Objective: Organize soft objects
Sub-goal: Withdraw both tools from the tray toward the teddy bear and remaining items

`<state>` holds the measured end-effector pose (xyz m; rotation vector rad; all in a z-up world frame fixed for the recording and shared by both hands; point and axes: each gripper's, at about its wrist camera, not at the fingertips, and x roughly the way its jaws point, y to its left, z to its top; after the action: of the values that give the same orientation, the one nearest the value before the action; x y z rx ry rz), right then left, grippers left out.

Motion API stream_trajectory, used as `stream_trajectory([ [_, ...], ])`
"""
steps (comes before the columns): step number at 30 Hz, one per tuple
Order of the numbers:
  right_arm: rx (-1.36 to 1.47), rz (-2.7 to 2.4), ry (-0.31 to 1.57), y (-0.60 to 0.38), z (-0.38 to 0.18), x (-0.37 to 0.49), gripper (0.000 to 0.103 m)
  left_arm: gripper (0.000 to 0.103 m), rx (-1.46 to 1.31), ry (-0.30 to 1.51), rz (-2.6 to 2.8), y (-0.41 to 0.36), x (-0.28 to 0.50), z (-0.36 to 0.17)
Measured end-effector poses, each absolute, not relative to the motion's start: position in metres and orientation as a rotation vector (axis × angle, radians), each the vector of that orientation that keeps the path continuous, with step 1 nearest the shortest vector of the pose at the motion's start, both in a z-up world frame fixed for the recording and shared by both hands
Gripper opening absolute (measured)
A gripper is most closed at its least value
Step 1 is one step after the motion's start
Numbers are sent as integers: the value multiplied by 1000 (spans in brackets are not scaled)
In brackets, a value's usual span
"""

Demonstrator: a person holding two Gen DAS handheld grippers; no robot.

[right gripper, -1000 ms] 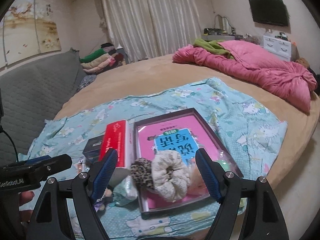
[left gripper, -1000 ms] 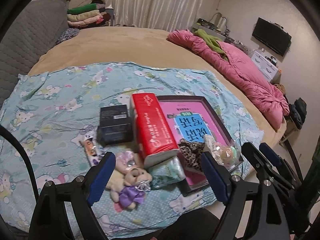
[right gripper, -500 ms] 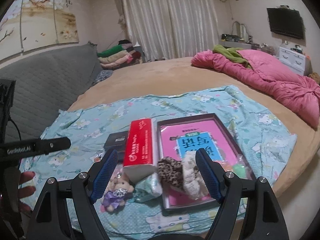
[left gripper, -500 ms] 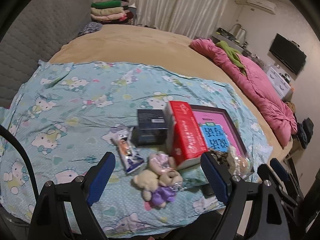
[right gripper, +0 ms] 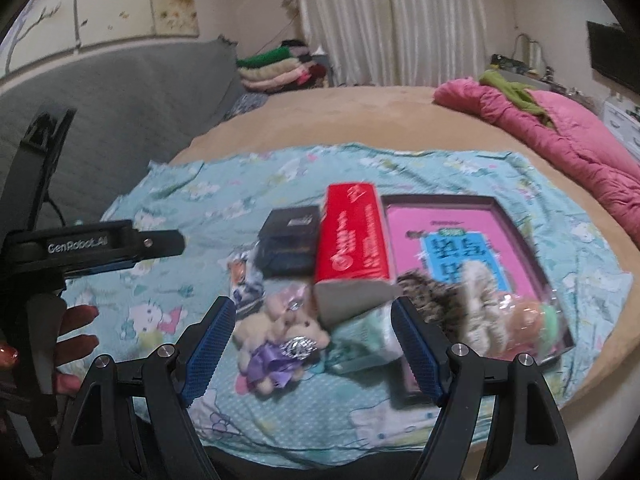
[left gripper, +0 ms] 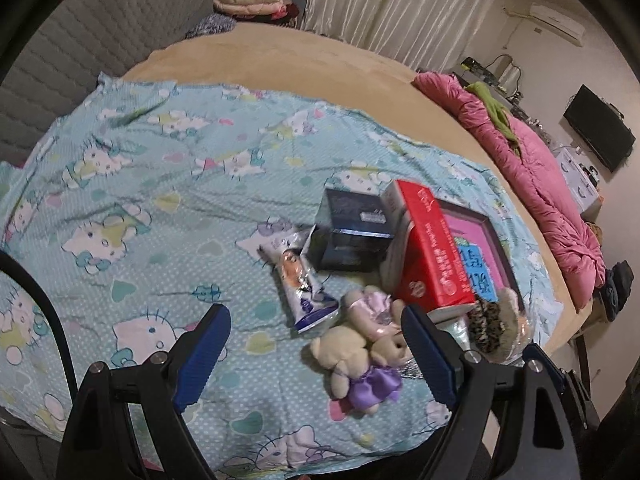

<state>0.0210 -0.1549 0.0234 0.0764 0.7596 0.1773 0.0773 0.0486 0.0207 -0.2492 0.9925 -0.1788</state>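
Note:
A pair of small plush bears (left gripper: 362, 354) (right gripper: 280, 340) in purple dress lies on the light blue cartoon-print sheet (left gripper: 140, 208) near the bed's front edge. Behind them stand a red tissue pack (left gripper: 430, 252) (right gripper: 352, 236), a dark box (left gripper: 352, 232) (right gripper: 290, 240), a snack packet (left gripper: 302, 284) and a small green tissue pack (right gripper: 364, 340). Leopard (right gripper: 428, 296) and cream (right gripper: 480, 304) scrunchies rest on a pink book in a dark tray (right gripper: 516, 224). My left gripper (left gripper: 316, 354) hangs open, with the bears near its right finger. My right gripper (right gripper: 314, 350) is open above the bears.
A pink quilt (right gripper: 560, 132) with a green cloth lies at the right of the tan bed (left gripper: 300, 64). Folded blankets (right gripper: 276, 68) sit at the back by the grey headboard (left gripper: 100, 32). In the right wrist view, the left tool and a hand (right gripper: 68, 332) are at the left.
Both grippers have swung to the left and come lower, so the objects slid rightward in both views. The bears now lie between the right gripper's fingers. Jaws stayed wide.

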Motion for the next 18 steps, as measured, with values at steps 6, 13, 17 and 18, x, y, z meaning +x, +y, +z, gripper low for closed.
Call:
stream_trajectory([
  [6, 57, 201, 808, -135, -4, 38, 81, 87, -254, 1028, -175, 51, 85, -7],
  [13, 68, 214, 858, -129, -30, 58, 81, 87, -270, 1062, -171, 55, 100, -37],
  [17, 72, 229, 887, -126, -42, 68, 81, 87, -275, 1087, -168, 56, 108, -53],
  [18, 68, 232, 893, -125, -45, 70, 81, 87, -279, 1091, -170, 56, 111, -56],
])
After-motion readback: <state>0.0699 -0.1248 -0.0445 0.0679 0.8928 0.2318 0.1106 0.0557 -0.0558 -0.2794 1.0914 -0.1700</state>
